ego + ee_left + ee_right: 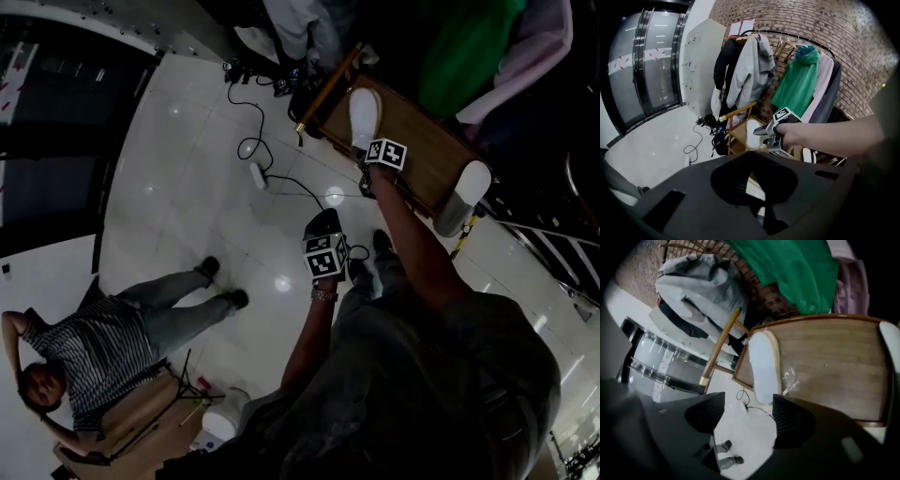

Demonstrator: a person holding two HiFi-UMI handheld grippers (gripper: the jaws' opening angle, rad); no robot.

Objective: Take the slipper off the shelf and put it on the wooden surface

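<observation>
A white slipper point(363, 114) lies sole-up at the near left corner of the wooden surface point(417, 141). In the right gripper view this slipper point(764, 363) ends just beyond my right gripper point(749, 405), which is open; its pads do not press the slipper. In the head view the right gripper point(371, 142) hovers at that slipper's near end. A second white slipper point(466, 192) sits at the surface's other end. My left gripper point(323, 225) hangs lower over the floor; in its own view the left gripper point(752, 165) has its tips together with nothing between them.
A clothes rail behind the surface carries a green garment point(799, 86) and a grey jacket point(750, 70). A wooden pole point(328, 89) leans at the surface's left. A cable and power strip point(258, 173) lie on the tiled floor. A person point(103, 347) sits lower left.
</observation>
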